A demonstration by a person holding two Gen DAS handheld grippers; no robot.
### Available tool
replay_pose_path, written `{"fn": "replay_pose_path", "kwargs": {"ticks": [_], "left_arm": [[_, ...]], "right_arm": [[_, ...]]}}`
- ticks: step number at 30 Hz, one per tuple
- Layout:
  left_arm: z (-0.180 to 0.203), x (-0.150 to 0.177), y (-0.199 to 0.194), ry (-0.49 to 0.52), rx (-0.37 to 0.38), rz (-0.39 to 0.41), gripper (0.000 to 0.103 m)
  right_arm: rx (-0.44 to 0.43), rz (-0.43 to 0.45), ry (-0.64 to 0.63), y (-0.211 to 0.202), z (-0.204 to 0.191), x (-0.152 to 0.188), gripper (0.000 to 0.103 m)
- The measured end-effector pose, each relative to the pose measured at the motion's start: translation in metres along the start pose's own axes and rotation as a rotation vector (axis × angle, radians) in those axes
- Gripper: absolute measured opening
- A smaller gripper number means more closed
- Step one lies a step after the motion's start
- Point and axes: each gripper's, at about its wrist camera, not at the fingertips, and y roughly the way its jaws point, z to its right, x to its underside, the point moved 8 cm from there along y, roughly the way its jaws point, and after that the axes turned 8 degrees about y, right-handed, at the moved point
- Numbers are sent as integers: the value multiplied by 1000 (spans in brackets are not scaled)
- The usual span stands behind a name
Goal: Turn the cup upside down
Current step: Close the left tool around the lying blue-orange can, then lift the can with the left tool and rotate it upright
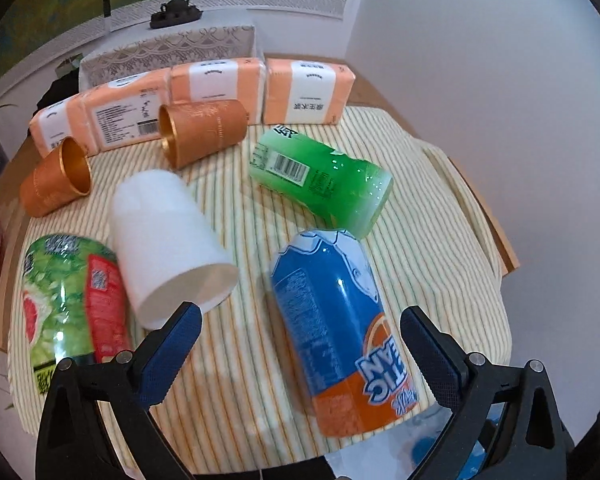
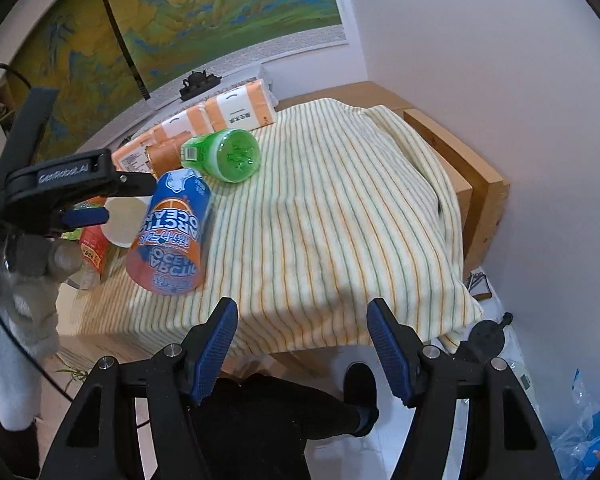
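We are seeing the blue and orange cup [image 1: 332, 332] lying tilted between our left gripper [image 1: 300, 340] jaws, which are standing wide; its mouth is cut off. Our right gripper [image 2: 302, 344] is hanging over the worktop [image 2: 440, 128] edge, jaws wide, gripping nothing.

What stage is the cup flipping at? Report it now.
Done: nothing visibly; the white cup, green cup and blue-and-orange cup all lie on their sides on the striped cloth. In hand: the open left gripper straddles the blue-and-orange cup; the right gripper is open, empty. Left: grasp, upend, set down.
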Motion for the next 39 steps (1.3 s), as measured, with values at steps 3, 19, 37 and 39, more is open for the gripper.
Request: {"fn": "replay_pose_path", "kwargs": {"ticks": [3,19,37,39], "left_arm": [[3,-4,9,6,2,-26,96],[12,-9,41,17,41,-113,83],[5,-6,-22,107,-45,131,76],[3,-7,-26,118,-68,160,76]], "right_arm": [[-4,4,21,-1,6,0,63],[-7,-5,61,3,22,6,63],[-14,-5,59,3,13,7,63],[-13,-6,61,4,11,8,63]]}}
